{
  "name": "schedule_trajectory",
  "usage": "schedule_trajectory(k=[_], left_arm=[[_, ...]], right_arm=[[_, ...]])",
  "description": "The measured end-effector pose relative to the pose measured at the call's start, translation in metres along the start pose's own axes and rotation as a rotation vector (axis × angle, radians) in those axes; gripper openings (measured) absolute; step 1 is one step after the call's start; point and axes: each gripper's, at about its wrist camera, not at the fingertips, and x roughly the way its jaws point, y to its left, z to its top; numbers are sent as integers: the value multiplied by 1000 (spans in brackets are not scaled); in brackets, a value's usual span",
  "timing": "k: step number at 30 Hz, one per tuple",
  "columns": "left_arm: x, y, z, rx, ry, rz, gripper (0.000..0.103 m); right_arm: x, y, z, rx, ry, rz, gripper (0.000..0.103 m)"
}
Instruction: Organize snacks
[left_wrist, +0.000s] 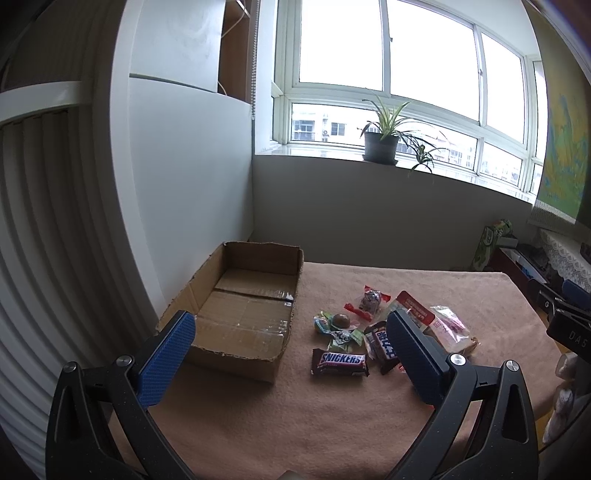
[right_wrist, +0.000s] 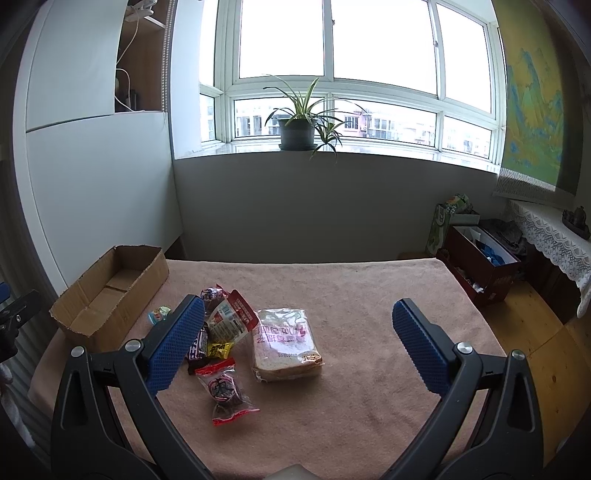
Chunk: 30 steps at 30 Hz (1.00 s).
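An open, empty cardboard box (left_wrist: 243, 306) (right_wrist: 110, 291) lies at the table's left side. Right of it sits a loose pile of snacks: a Snickers bar (left_wrist: 340, 363), a dark chocolate bar (left_wrist: 382, 345) (right_wrist: 197, 345), small candies (left_wrist: 338, 325), a red-topped packet (left_wrist: 415, 310) (right_wrist: 232, 319), a bagged slice of bread (right_wrist: 284, 341) (left_wrist: 452, 328) and a clear red-edged sweet bag (right_wrist: 225, 391). My left gripper (left_wrist: 291, 328) hovers open above the table's near edge, between box and pile. My right gripper (right_wrist: 299, 317) is open too, with the bread between its fingers' line of sight, held above it.
A pinkish cloth (right_wrist: 351, 295) covers the table. A white wall and cabinet stand close on the left. A potted plant (right_wrist: 299, 129) rests on the windowsill. A dark red box (right_wrist: 480, 266) with clutter sits on the floor at the right.
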Motion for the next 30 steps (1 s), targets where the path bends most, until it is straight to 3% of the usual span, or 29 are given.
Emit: schedule_trajectory(k=[30], left_arm=[[1, -9, -2, 15, 10, -3, 103]], right_arm=[[4, -5, -5, 8, 24, 7, 103]])
